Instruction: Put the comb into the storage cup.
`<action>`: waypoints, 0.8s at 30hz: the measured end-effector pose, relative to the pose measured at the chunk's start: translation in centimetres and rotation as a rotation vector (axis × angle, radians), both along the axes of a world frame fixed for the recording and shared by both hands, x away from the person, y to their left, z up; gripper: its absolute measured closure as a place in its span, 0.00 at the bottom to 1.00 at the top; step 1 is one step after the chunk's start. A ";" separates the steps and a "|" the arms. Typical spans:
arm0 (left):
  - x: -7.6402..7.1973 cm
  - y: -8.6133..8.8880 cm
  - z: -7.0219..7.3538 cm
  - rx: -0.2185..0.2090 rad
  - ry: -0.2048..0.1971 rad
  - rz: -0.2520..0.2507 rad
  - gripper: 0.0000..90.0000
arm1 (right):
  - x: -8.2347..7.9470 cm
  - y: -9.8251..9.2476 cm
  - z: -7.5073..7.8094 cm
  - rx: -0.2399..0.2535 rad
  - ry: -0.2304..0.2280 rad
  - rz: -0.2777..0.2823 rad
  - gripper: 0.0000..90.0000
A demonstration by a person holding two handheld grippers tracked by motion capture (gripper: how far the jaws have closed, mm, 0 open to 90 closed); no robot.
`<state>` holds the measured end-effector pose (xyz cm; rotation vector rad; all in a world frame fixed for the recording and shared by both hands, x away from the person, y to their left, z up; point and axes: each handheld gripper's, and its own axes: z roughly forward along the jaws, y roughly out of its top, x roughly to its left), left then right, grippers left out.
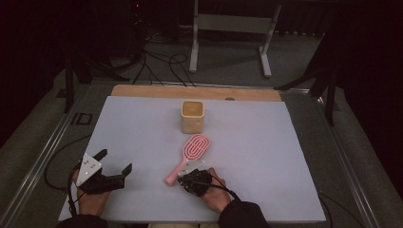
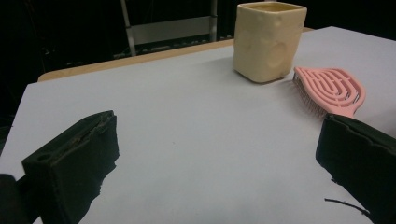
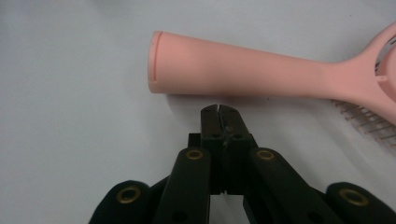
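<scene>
- The table point(image 1: 142, 123), covered by a pale sheet, lies under both grippers; nothing on it looks lifted or placed yet, so I judge the work barely begun.
- The cream square cup point(image 1: 192, 116) stands upright well beyond the right gripper, empty as far as the high view shows. It seems the likely place for the brush, which would leave picking up, carrying and dropping in all to do.
- The pink hairbrush point(image 1: 188, 156) lies flat on the sheet, its handle end just in front of the right gripper's tips and its head pointing away toward the cup.
- The left gripper point(image 1: 113, 164) rests on the table well apart from the brush, its jaws spread wide with only bare sheet between them.
- The right gripper point(image 3: 218, 108) is clenched, jaw tips pressed together and grasping nothing; they sit just short of the handle's side, a thin gap showing in the right gripper view. It must open before it can take the handle.
</scene>
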<state>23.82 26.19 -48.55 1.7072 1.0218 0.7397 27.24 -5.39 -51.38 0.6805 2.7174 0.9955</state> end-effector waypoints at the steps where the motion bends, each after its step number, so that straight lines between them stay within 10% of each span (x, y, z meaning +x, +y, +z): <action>1: 0.0 0.0 0.0 0.000 0.000 0.000 0.00 | 0.0 0.0 0.0 0.000 0.000 0.000 1.00; 12: 0.0 0.0 0.0 0.001 -0.001 0.003 0.00 | 0.3 -1.0 0.6 0.036 -0.012 -0.034 0.91; 24: 0.0 0.1 0.0 0.002 0.000 0.010 0.00 | 1.9 -7.3 3.8 0.195 -0.097 -0.196 0.46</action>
